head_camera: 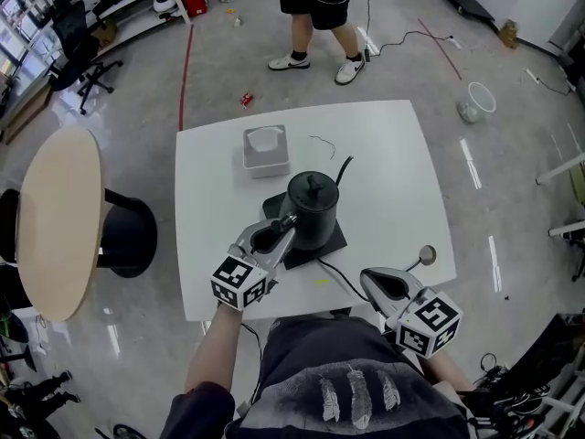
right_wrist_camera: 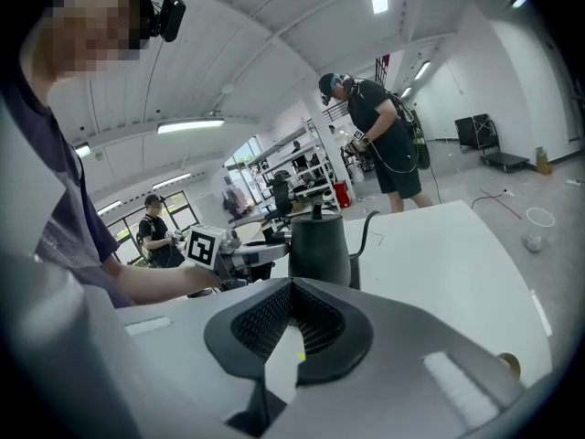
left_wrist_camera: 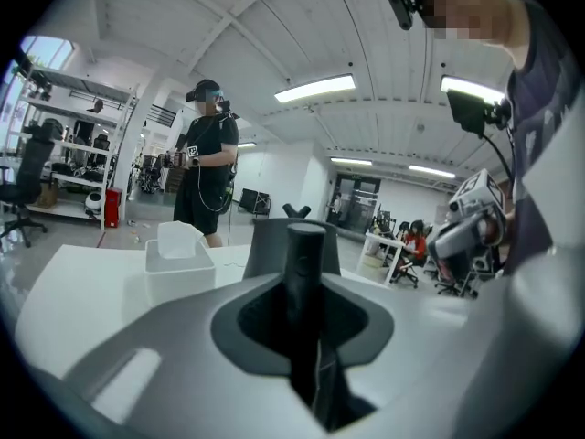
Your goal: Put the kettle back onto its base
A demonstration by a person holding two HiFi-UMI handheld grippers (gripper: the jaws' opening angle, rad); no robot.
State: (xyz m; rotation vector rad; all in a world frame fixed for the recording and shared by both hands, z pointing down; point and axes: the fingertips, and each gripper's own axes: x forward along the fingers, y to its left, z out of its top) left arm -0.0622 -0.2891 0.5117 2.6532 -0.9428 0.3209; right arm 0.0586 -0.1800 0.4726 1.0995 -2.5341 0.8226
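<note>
Head view, looking steeply down: a white square bench (head_camera: 402,181) stands on a grey floor. Near its middle a black gooseneck kettle (head_camera: 311,210) is upright over its flat black base (head_camera: 335,241), with the spout towards 1 o'clock. Whether it sits fully down on the base cannot be told. The left claw (head_camera: 283,226) reaches in from the kettle's 7 o'clock and grips its near side. A white tissue box (head_camera: 266,149) sits at the kettle's 11 o'clock, apart from it. The right claw (head_camera: 373,282) hovers at the kettle's 5 o'clock over the bench's near edge, well apart from the kettle. A person (head_camera: 315,7) (only legs and white trainers show) stands on the floor at 12 o'clock beyond the bench. A round wooden table (head_camera: 59,218) is at 9 o'clock.

Left gripper view: the kettle's dark upright handle (left_wrist_camera: 306,263) fills the narrow gap between the pads, which press on it from both sides. The kettle body rises right behind it. The tissue box is at 10 o'clock.

Right gripper view: the jaws stand a little apart with only bare bench showing between them, nothing held. The kettle (right_wrist_camera: 318,245) is straight ahead at 12 o'clock, and the left claw meets it from 9 o'clock.
</note>
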